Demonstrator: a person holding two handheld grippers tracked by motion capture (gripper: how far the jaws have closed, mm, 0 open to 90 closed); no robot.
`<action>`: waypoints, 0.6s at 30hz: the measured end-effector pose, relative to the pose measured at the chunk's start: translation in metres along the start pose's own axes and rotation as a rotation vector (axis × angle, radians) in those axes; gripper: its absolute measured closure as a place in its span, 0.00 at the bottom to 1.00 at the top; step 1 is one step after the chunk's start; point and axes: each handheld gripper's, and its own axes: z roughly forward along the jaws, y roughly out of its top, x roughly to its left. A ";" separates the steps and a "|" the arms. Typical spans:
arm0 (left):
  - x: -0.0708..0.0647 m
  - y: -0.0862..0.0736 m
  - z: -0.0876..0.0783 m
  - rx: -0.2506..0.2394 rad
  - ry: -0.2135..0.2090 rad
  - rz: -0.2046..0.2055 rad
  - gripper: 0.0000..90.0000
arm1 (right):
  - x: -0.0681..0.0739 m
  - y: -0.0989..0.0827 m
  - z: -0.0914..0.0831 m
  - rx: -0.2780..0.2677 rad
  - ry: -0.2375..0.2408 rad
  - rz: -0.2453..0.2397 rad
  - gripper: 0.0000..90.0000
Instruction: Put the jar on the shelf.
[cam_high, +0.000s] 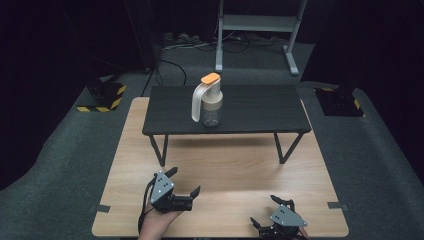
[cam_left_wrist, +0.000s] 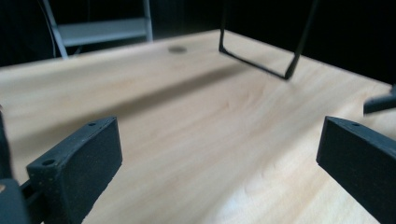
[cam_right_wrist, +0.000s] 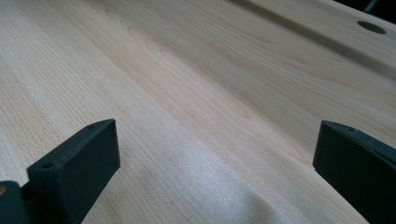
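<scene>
Taking the dark raised shelf (cam_high: 250, 107) as the landmark, the left gripper (cam_high: 184, 181) sits on the near side of it, over the pale wooden table (cam_high: 235, 165) and just in front of the shelf's left leg, cradled from below in the person's hand (cam_high: 157, 222). Its jaws stand wide apart with nothing between them; the left gripper view looks between them across bare wood toward one of the shelf's thin black wire legs (cam_left_wrist: 261, 51). On top of the shelf, left of its middle and close to its near edge, stands the jug (cam_high: 209, 100), upright, with a clear lower body, a white handle on its left side and an orange lid. It is well apart from both grippers. Farther right, the right gripper (cam_high: 265, 210) lies low at the near edge of the table, in front of the shelf's right half. Its jaws are also spread wide and hold nothing, and the right gripper view shows plain wood grain between them.
</scene>
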 end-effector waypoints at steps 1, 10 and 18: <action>0.000 -0.005 -0.001 0.007 0.000 -0.009 0.00 | 0.000 0.000 0.000 0.000 0.000 0.000 0.00; 0.011 -0.038 -0.013 0.084 0.058 0.051 0.00 | 0.000 0.000 0.000 -0.001 -0.001 0.002 0.00; 0.015 -0.053 -0.018 0.135 0.094 0.190 0.01 | 0.001 0.000 0.001 0.007 -0.009 0.000 0.00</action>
